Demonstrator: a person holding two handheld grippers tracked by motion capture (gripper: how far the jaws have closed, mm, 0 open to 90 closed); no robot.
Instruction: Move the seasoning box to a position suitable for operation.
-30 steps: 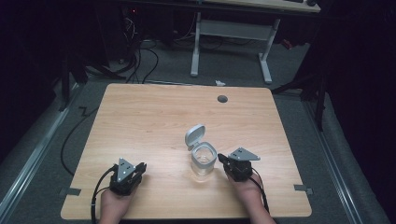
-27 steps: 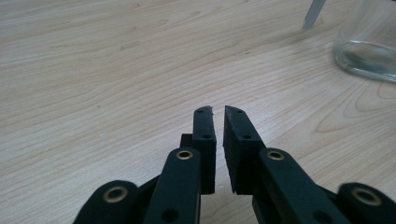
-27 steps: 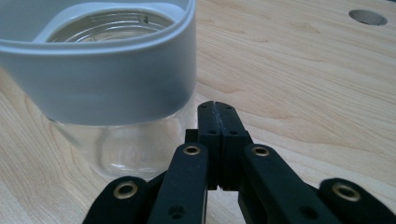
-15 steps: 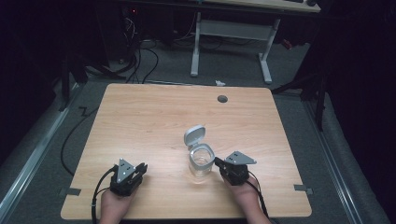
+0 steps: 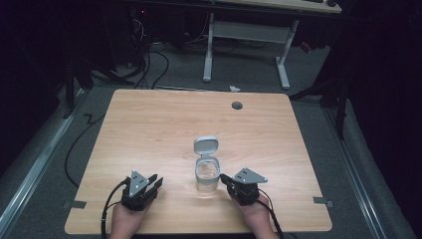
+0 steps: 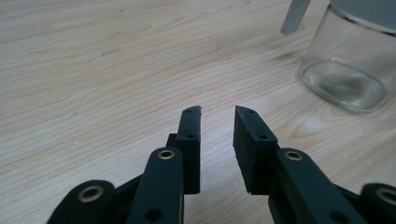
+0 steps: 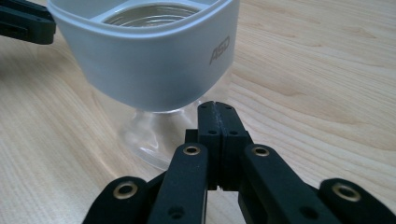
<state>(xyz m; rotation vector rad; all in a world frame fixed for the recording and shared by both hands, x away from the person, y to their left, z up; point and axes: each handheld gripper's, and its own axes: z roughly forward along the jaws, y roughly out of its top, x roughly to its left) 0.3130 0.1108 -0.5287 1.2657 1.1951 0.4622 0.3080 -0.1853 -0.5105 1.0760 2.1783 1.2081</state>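
A clear glass jar (image 5: 207,175) with a grey collar and a flip lid (image 5: 206,145) standing open sits on the wooden table (image 5: 149,129), near its front middle. My right gripper (image 5: 225,179) is just right of the jar, its jaws pressed together with nothing between them, tips close to the glass. The jar's grey collar (image 7: 154,51) looms right ahead of that right gripper (image 7: 217,108). My left gripper (image 5: 156,180) rests at the front left, a hand's width from the jar. Its jaws stand slightly apart, left gripper (image 6: 217,112) empty, with the jar (image 6: 350,60) off to its upper right.
A round cable hole (image 5: 237,105) lies near the table's far edge. Beyond the table stand a white desk frame (image 5: 246,35) and cables on the dark floor. The table's near edge runs just under both hands.
My right gripper has crept a little leftward toward the jar. The left gripper and the jar have stayed put.
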